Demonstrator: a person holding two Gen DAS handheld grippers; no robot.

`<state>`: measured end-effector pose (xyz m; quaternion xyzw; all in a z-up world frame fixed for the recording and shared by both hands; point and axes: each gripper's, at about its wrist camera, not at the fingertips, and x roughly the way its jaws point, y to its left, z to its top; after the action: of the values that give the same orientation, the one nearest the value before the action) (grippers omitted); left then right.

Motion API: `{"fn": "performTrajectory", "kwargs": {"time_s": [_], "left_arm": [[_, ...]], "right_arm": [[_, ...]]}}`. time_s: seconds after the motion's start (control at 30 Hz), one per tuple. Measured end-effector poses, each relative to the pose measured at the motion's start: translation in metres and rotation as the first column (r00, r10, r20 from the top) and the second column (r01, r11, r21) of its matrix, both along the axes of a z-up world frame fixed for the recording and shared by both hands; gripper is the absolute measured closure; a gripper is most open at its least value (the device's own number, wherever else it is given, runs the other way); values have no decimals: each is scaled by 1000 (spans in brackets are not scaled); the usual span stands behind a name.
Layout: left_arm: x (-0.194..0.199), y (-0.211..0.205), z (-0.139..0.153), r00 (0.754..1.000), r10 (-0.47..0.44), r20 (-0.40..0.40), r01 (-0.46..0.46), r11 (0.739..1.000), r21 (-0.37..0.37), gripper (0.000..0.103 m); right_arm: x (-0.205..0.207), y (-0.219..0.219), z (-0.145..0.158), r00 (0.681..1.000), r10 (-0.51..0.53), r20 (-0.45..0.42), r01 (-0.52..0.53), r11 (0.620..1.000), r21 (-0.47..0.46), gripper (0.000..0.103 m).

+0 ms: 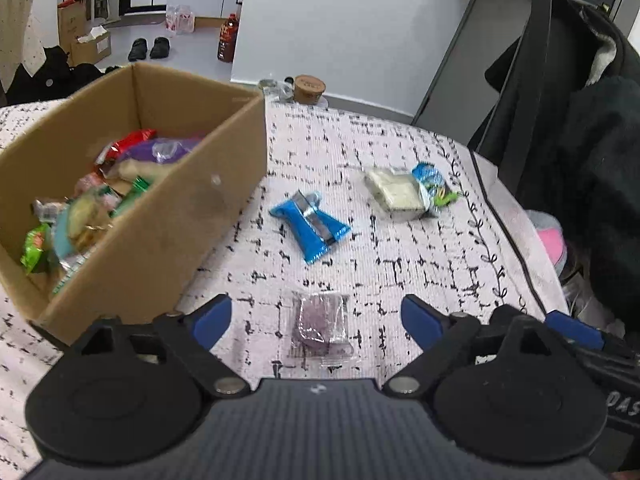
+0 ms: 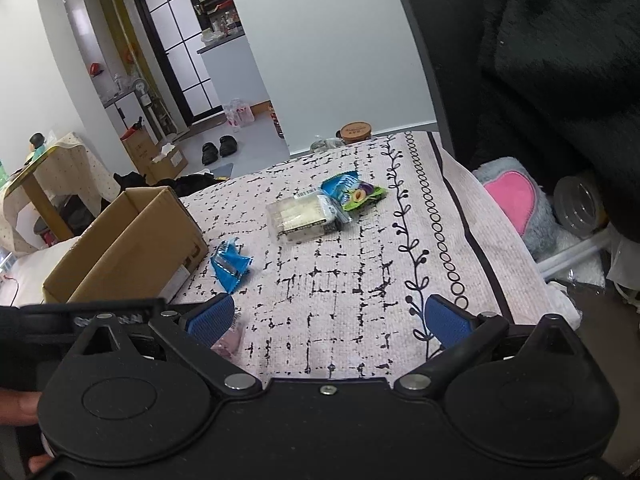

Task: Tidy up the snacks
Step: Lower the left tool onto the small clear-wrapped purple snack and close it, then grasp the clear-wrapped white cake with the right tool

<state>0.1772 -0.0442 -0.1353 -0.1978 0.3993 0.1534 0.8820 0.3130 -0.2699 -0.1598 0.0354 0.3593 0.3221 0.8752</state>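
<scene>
A cardboard box [image 1: 168,216] at the left holds several snack packets; it also shows in the right wrist view [image 2: 132,236]. On the patterned cloth lie a clear packet with a purple snack [image 1: 320,324], a blue packet [image 1: 310,226], a clear pack of pale bars [image 1: 394,192] and a blue-green fruit packet [image 1: 432,182]. My left gripper [image 1: 316,318] is open, its jaws on either side of the purple packet, just above it. My right gripper [image 2: 330,318] is open and empty over bare cloth. The blue packet [image 2: 230,266], pale bars [image 2: 300,216] and fruit packet [image 2: 354,192] lie ahead of it.
A wooden-lidded jar [image 1: 309,89] stands at the table's far edge. A dark coat [image 1: 580,120] hangs at the right. A grey and pink plush [image 2: 516,200] and a clear jar [image 2: 580,204] lie beyond the right table edge [image 2: 472,236].
</scene>
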Motion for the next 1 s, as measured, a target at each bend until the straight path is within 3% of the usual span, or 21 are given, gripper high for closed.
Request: {"fn": "performTrajectory", "kwargs": {"time_s": [0.33, 0.43, 0.5, 1.0], "left_arm": [[17, -3, -28, 998, -23, -50, 21, 999, -27, 37], [18, -2, -36, 998, -17, -63, 16, 1000, -19, 50], [17, -1, -36, 998, -22, -55, 22, 1000, -7, 70], [16, 21, -2, 999, -26, 25, 26, 1000, -12, 73]], "right_arm": [[3, 2, 1, 1000, 1, -4, -1, 1000, -14, 3], [4, 6, 1, 1000, 3, 3, -2, 1000, -13, 4], [5, 9, 1, 1000, 2, 7, -2, 1000, -13, 4], [13, 38, 14, 998, 13, 62, -12, 1000, -7, 5]]}}
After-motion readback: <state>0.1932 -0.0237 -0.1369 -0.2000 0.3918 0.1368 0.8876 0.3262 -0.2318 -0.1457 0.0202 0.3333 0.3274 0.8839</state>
